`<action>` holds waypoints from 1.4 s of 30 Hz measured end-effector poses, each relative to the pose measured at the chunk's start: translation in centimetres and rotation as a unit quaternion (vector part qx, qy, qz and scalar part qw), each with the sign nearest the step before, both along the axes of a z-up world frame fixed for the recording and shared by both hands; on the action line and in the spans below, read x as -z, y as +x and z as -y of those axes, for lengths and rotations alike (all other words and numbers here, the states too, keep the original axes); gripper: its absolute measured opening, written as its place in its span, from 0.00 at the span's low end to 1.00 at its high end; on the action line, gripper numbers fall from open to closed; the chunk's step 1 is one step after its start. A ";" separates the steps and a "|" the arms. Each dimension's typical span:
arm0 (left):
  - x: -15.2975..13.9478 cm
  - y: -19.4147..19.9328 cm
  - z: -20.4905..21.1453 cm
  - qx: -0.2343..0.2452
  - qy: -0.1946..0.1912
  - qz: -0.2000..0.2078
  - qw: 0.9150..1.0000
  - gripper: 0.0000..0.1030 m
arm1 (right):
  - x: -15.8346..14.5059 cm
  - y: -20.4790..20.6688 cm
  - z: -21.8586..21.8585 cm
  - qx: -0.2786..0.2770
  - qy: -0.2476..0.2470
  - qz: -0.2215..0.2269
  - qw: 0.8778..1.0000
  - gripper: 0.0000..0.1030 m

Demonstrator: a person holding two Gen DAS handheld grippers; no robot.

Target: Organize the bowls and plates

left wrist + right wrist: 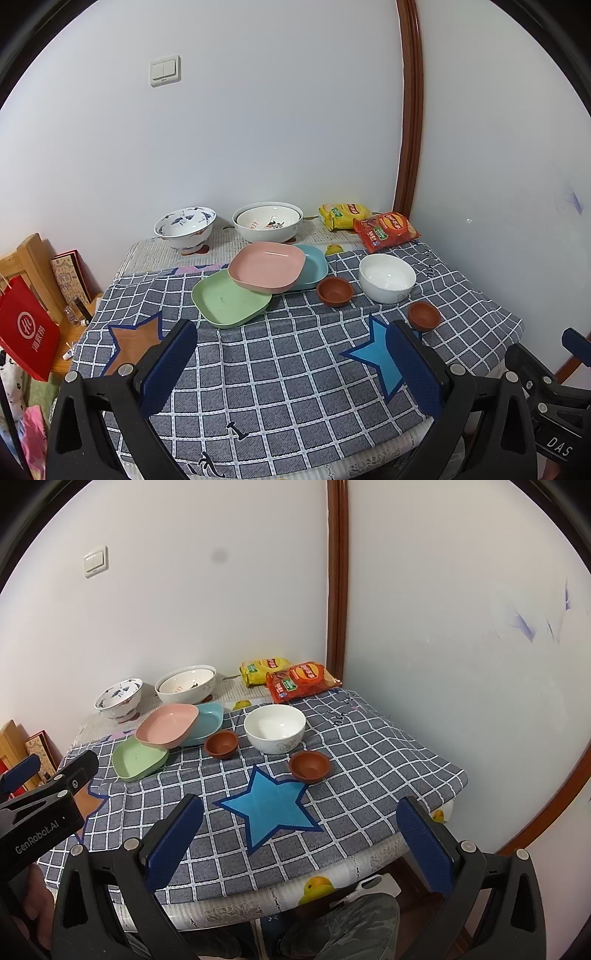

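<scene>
Nearest to me are the two grippers, held low over the near edge of the table. The left gripper [291, 354] has its blue-padded jaws spread wide with nothing between them; the right gripper [301, 830] is likewise released and empty, hanging above a blue star patch [271, 808] on the checked tablecloth [295, 387].

Running left to right across the cloth: a green plate [225, 301] lies flat, and a pink plate [267, 267] rests tilted with one edge on the green one and the other on a blue plate [316, 264] behind it. Just beside these sits a small brown bowl [334, 291], then a plain white bowl [386, 277], and nearer the front a second small brown bowl [424, 315], apart from the rest.

Farther back by the wall stand a blue-patterned bowl [185, 227] and, to its right, a large white bowl [267, 220] with another nested inside. Two snack bags [384, 229] lie in the far right corner.
</scene>
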State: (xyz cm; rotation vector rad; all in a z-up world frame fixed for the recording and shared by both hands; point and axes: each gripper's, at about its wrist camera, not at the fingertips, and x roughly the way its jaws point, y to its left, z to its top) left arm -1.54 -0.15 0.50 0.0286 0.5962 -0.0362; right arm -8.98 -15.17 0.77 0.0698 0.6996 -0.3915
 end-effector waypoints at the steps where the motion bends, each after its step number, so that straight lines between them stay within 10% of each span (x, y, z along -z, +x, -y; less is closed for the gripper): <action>1: 0.0 0.0 0.0 0.000 0.000 0.000 1.000 1.00 | 0.0 0.0 -0.1 0.000 0.000 0.000 1.000 1.00; 42: -1.0 4.6 -2.0 0.007 -0.020 -0.019 1.000 1.00 | -1.1 4.4 0.5 -0.016 0.057 0.035 0.998 0.98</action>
